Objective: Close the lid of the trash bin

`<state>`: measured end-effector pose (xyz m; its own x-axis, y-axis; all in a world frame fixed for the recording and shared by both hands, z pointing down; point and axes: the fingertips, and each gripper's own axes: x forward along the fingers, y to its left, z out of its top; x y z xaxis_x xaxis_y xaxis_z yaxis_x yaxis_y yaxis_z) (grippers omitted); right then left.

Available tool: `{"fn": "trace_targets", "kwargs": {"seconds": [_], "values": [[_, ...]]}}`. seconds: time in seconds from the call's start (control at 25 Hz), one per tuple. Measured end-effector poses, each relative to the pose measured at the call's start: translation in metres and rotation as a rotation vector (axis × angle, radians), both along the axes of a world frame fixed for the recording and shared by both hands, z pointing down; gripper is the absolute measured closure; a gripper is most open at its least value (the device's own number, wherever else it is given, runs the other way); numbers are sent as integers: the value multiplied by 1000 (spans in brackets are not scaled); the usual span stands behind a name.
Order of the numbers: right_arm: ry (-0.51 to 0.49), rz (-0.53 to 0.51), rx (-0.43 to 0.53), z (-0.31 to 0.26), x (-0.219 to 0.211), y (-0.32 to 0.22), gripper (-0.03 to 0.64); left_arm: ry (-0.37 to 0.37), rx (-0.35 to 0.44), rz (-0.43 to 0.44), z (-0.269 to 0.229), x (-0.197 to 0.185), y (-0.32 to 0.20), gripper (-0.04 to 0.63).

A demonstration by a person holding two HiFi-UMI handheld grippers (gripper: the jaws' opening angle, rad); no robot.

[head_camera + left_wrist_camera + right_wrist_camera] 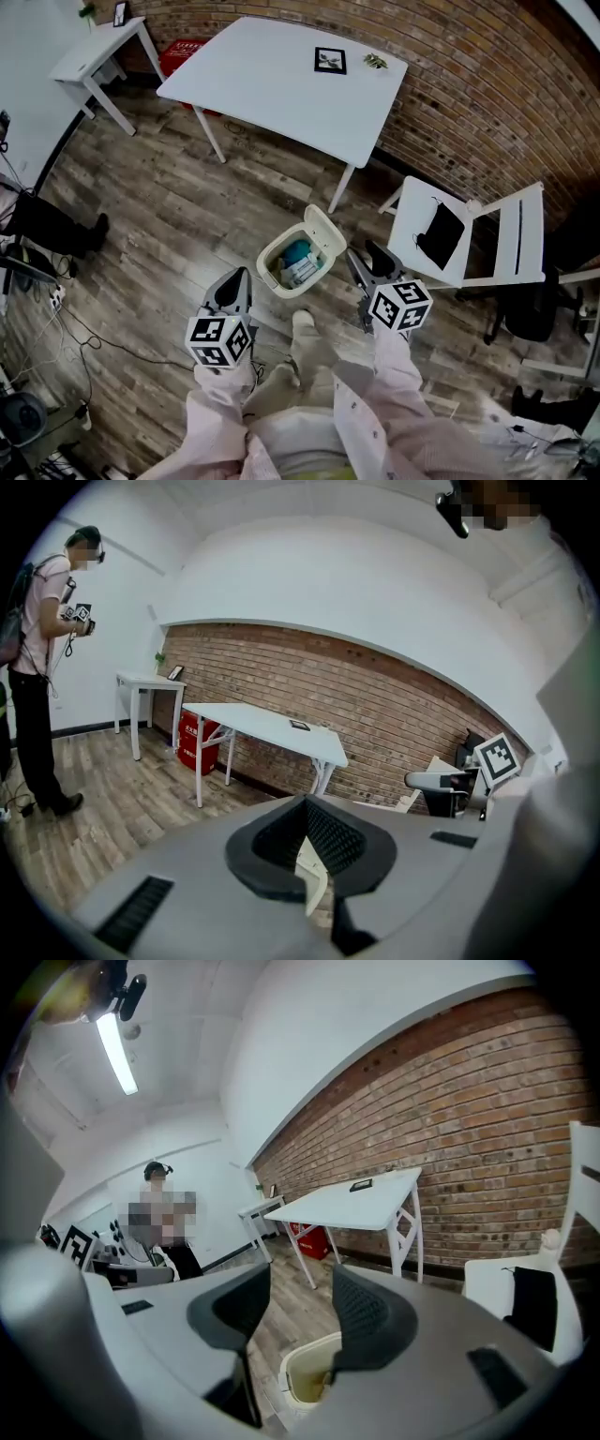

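A small cream trash bin stands on the wood floor, just in front of my feet. Its lid is tipped up and back at the far right, and blue and white rubbish shows inside. My left gripper hovers near the bin's left side, its jaws shut with nothing between them. At the bin's right, close to the raised lid, my right gripper is open and holds nothing. In the right gripper view the bin's rim shows below the gap of that gripper.
A white table stands beyond the bin by the brick wall. A white folding chair with a black item on it is at the right. Cables trail on the floor at left. A person stands far left.
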<state>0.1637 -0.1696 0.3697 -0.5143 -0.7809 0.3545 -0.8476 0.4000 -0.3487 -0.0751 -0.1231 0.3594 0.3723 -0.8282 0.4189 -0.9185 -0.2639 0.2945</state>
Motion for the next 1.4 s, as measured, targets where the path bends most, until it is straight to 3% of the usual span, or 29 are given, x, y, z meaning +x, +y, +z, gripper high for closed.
{"fn": "trace_targets", "kwargs": {"seconds": [0.56,1.08,1.4], "values": [[65,-95,-153,80,-9,-79,423,0,-144,-13,64,11,-57,603],[205,-176,-243,168,-25,-106,423,22,-284,35,152,20,-70,603],[261,-196,-272,206,-31,-103,423,42,-312,23,183,15,-64,603]]}}
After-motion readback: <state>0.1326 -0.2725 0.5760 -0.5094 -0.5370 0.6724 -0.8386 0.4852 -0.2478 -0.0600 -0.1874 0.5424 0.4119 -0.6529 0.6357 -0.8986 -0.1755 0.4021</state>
